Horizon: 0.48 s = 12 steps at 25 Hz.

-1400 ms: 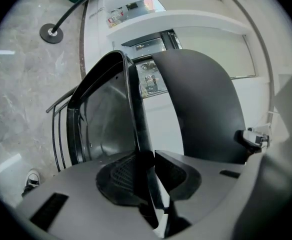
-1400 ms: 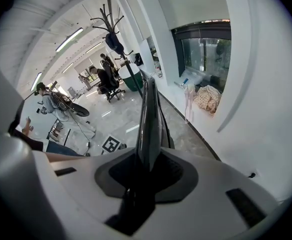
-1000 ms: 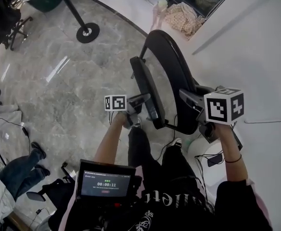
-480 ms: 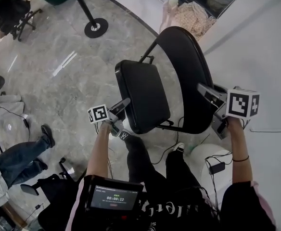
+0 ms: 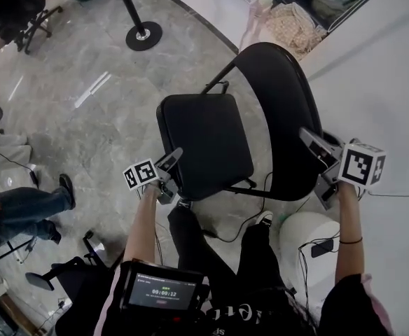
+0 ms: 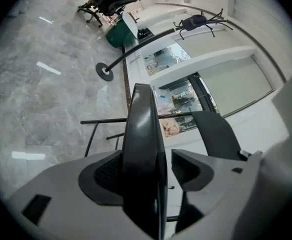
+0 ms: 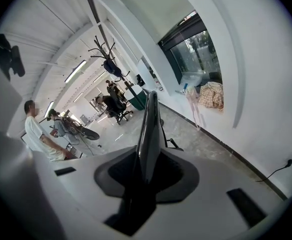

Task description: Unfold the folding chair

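Black folding chair [image 5: 246, 138]: stands opened out on the grey marble floor [image 5: 85, 110], just ahead of the person's legs.
Seat [image 5: 204, 142]: lies down and roughly flat, forming the chair's left part in the head view.
Backrest [image 5: 281, 110]: rises along the chair's right side, next to the white wall [image 5: 386, 82].
Left gripper [image 5: 171, 161]: at the chair's near left seat corner. Its jaws have just been opening and now stand wide. In the left gripper view [image 6: 148, 166] the seat's edge runs between them, with a clear gap to the right-hand pad.
Right gripper [image 5: 315, 142]: on the near end of the chair's backrest. In the right gripper view [image 7: 147, 171] its jaws are narrow and clamped on the thin backrest edge from both sides.
Stanchion base [image 5: 143, 36]: on the floor, well beyond the chair's far left.
Cloth heap [image 5: 295, 23]: beyond the chair's far end, by the window.
Screen [image 5: 164, 292]: nearer than the chair, at the person's chest.
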Tool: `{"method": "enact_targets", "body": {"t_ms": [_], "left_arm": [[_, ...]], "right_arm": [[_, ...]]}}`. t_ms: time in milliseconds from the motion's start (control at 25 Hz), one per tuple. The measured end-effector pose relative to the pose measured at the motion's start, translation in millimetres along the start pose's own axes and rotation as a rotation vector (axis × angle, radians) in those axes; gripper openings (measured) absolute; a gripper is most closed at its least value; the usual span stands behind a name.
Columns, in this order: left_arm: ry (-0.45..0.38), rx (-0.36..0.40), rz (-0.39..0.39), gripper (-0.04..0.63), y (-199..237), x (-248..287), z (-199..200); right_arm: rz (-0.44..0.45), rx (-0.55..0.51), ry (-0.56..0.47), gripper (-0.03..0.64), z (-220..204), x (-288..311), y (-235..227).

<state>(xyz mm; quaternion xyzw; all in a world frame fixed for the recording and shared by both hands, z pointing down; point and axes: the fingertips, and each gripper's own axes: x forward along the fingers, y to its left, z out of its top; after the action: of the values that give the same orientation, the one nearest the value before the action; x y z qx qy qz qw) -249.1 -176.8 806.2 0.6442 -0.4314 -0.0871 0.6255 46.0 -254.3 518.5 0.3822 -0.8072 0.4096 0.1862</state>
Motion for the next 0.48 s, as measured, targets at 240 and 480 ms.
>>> {"method": "enact_targets", "body": {"t_ms": [240, 480], "left_arm": [[0.052, 0.027, 0.081, 0.301, 54, -7, 3], [0.093, 0.044, 0.142, 0.301, 97, -7, 2]], "right_arm": [[-0.036, -0.037, -0.01, 0.098, -9, 17, -2], [-0.047, -0.043, -0.014, 0.1, -17, 30, -9]]}}
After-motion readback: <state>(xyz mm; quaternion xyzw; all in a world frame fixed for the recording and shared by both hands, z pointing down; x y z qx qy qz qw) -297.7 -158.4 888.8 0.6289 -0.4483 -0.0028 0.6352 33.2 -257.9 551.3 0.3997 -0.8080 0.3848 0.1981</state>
